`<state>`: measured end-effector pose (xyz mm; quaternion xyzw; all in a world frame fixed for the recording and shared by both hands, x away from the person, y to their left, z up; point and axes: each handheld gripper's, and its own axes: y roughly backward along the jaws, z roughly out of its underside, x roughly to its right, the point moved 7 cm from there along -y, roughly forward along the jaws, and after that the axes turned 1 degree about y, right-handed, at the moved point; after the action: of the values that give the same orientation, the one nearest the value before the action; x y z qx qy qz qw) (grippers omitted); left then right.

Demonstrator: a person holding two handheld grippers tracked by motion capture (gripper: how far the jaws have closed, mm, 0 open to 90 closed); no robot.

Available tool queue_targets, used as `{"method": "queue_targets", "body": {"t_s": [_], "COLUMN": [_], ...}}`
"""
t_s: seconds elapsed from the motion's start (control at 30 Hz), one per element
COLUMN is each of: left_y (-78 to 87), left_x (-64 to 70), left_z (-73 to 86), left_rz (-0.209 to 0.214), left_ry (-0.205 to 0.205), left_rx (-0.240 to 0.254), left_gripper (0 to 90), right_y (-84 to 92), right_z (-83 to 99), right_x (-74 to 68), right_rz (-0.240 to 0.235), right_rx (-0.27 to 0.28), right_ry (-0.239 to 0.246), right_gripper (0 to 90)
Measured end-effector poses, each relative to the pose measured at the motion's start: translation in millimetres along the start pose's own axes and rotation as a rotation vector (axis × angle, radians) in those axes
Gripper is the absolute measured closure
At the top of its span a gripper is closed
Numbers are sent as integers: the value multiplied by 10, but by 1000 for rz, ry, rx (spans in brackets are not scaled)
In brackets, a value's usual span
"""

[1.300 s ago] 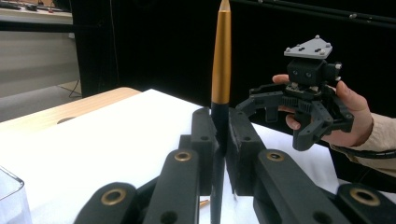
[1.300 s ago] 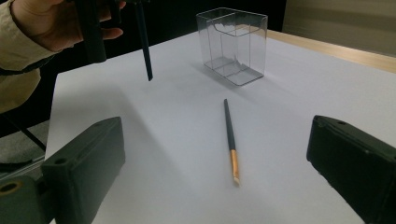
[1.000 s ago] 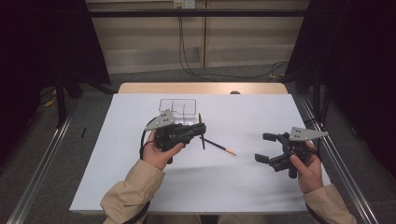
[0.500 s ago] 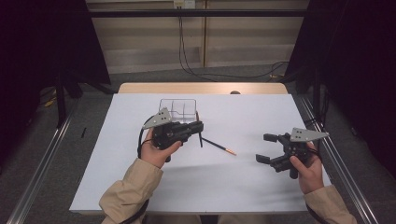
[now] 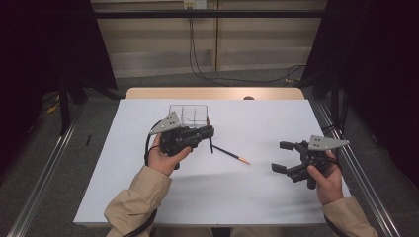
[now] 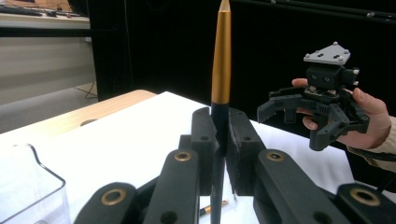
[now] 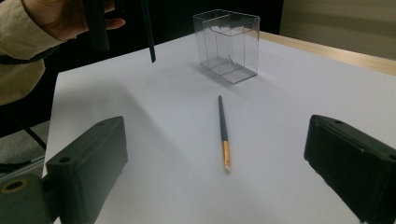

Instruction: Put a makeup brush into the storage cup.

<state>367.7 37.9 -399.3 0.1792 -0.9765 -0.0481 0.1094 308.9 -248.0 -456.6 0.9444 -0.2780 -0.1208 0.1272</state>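
My left gripper is shut on a thin black brush and holds it upright, gold end up, just in front of a clear plastic box. The brush's dark lower end hangs above the white sheet. A second brush, dark with an orange tip, lies flat on the sheet between the two hands. My right gripper stands open at the right, aimed at that lying brush, its pads far apart with nothing between them.
A white sheet covers the table; bare wood shows at the far edge. The clear box has inner dividers. Metal rails run along both sides of the table.
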Motion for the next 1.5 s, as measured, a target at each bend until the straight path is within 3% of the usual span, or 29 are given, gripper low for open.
{"method": "queue_targets", "body": {"t_s": [1.5], "left_y": [-5], "left_x": [-416], "left_z": [-347], "left_rz": [-112], "left_ry": [-38], "left_rx": [11], "left_gripper": [829], "right_y": [0], "right_z": [27], "right_x": [-26], "right_rz": [-15], "right_rx": [-7], "right_ry": [1], "right_gripper": [55]}}
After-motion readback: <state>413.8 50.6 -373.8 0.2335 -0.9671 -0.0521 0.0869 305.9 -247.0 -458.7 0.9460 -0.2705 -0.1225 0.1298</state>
